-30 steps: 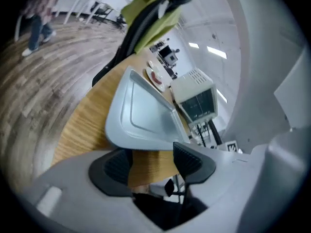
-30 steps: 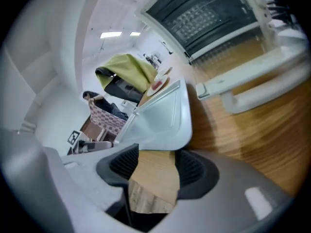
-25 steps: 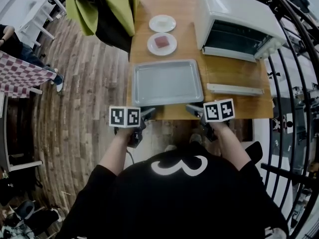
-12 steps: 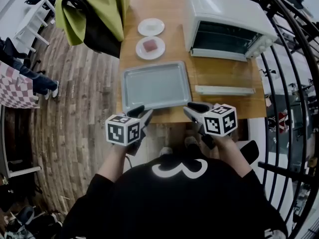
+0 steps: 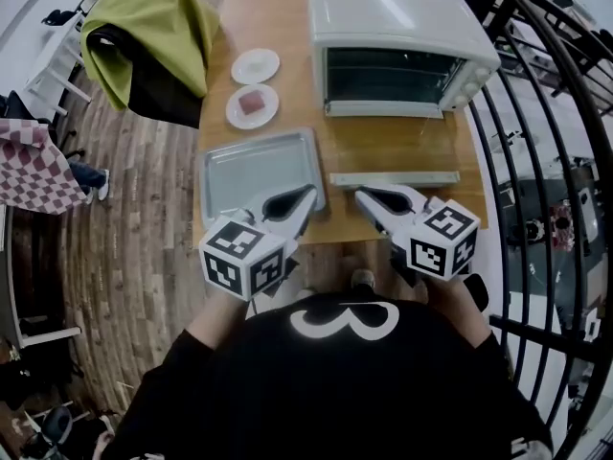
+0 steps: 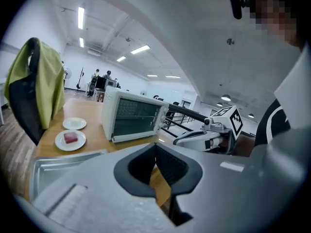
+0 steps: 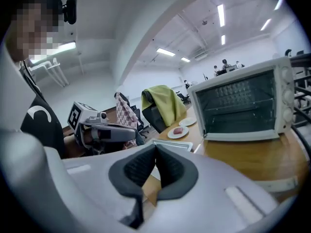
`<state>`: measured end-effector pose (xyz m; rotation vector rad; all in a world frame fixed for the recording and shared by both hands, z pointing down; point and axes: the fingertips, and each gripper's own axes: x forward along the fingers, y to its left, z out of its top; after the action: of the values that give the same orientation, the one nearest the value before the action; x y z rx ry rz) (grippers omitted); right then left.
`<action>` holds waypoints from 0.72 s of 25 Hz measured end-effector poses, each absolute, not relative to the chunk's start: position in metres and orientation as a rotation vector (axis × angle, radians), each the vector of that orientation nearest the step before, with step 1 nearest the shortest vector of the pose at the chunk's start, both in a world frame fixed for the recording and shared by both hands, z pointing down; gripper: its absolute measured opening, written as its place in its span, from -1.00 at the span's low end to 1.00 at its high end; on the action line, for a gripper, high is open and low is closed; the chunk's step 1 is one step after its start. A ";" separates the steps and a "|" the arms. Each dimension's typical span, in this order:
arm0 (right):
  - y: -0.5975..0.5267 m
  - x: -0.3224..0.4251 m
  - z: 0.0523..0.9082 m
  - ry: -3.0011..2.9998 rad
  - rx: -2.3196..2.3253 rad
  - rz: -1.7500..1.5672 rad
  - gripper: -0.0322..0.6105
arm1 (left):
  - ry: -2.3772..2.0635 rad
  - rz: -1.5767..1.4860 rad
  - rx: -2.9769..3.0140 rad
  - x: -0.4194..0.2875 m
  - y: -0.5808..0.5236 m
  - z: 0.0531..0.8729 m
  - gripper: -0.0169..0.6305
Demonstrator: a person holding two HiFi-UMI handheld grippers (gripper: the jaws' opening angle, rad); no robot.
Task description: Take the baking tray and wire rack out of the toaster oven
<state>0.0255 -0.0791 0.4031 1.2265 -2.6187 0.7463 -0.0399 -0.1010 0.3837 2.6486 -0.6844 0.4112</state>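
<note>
Head view: baking tray [image 5: 254, 171] sits empty on table [image 5: 278, 8] at the front-left, outside the toaster oven [image 5: 397, 41]. Just behind it are a bare plate [image 5: 256, 65] and a plate w/ a reddish block [image 5: 253, 105]. A pale strip [image 5: 395, 178] lies in front of the oven, poss. the wire rack edge-on.
Left gripper view: left gripper [image 6: 155, 145] jaws have just been closing, pads now together, nothing btw them.
Right gripper view: right gripper [image 7: 155, 148] same, closed & empty.
</note>
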 end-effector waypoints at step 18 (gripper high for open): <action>-0.049 0.218 0.370 -2.663 1.390 0.607 -0.89 | -0.695 0.264 2.697 0.147 -0.073 0.354 -0.92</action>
<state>0.2179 -0.0490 0.3696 1.3897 -2.6630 0.6071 0.1466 -0.0734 0.3543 2.6967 -0.6952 0.2645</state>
